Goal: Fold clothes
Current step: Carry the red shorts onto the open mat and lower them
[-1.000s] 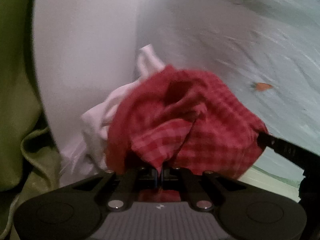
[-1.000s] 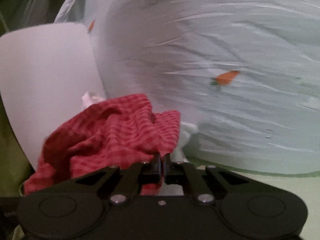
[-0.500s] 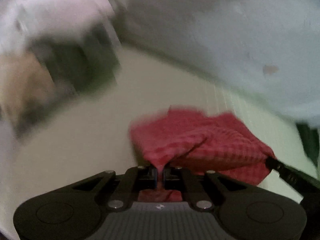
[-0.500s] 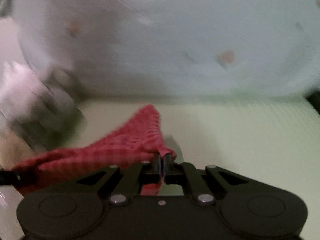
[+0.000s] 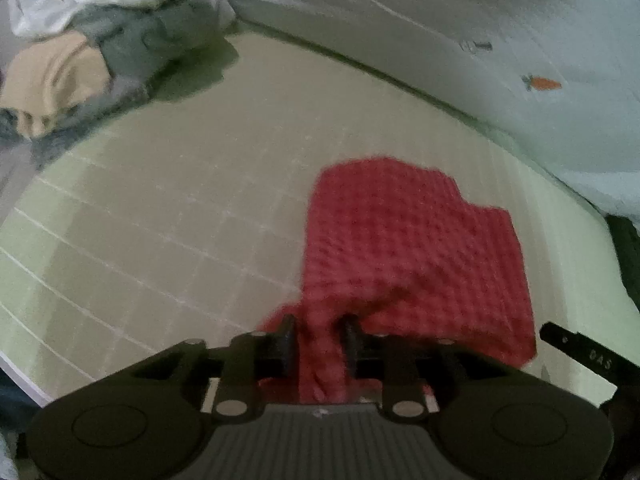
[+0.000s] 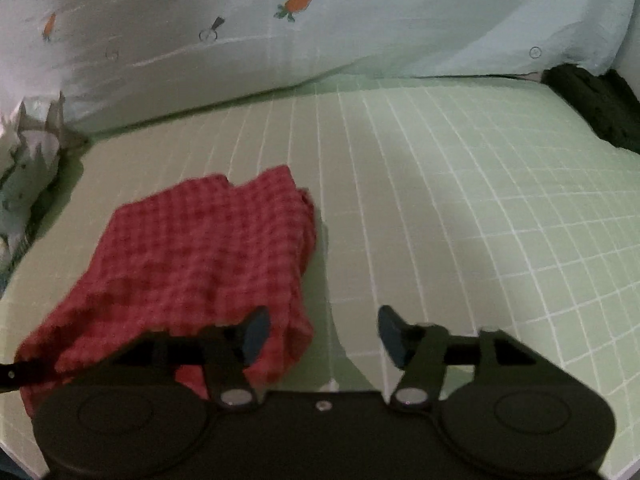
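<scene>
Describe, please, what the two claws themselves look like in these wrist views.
Both are matte black. The left claw has short dark fingers, silver pivot screws and a ribbed grey panel behind. The right claw has bluish pads and round moulded discs on its body. No hands, sleeves or cables show.
</scene>
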`<state>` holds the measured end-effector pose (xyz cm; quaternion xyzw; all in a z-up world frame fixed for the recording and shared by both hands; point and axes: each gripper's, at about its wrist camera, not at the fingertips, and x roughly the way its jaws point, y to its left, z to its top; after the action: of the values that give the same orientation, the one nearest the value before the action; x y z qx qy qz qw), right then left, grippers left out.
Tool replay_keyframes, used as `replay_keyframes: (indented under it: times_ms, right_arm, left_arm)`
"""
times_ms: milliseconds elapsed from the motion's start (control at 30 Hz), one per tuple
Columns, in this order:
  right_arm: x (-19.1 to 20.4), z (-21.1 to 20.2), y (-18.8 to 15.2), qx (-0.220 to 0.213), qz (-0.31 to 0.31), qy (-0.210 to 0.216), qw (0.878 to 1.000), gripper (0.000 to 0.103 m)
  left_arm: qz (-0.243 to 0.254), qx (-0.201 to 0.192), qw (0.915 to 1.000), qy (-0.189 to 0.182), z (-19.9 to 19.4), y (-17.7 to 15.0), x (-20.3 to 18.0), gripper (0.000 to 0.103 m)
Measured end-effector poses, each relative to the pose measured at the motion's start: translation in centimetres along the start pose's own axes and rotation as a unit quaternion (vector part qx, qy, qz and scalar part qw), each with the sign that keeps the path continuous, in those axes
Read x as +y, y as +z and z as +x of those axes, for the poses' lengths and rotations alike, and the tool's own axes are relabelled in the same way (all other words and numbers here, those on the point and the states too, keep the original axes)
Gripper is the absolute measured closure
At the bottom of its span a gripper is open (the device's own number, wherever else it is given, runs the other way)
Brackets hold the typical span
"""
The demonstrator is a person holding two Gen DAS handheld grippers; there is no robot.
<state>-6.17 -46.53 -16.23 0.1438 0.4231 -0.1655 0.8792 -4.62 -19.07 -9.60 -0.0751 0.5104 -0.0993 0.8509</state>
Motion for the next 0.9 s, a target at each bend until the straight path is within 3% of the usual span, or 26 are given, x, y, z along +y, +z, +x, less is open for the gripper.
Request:
replay_keyframes:
  times_ms: [267,367,500,900]
  right_arm:
    - [1.8,2.2,2.2,-0.004,-0.002,0.016,1.0,0.031]
    - [2.4,3.7,3.7,-0.002,-0.005,0.003,1.0,0.03]
    - [2.1,5.7,5.5,0.01,0.015,-0.013,1.0,0.028]
    - [2.1,11.2,7.8,0.061,0.029,-0.02,0.998,0.028]
  left_arm:
    - [-0.029,0.001,0.9995,-0.013,1.7,3.1,2.1,0.063]
    - [-0.043,0.018,0.9983,-0.034,3.5,4.6,2.5,0.062]
    - [-0.035,0.029,0.9979,-0.046,5.4,6.6,2.3,0.051]
    - [-0.013,0.109,0.9913,-0.072,13.1,9.7,-0.1,0.052]
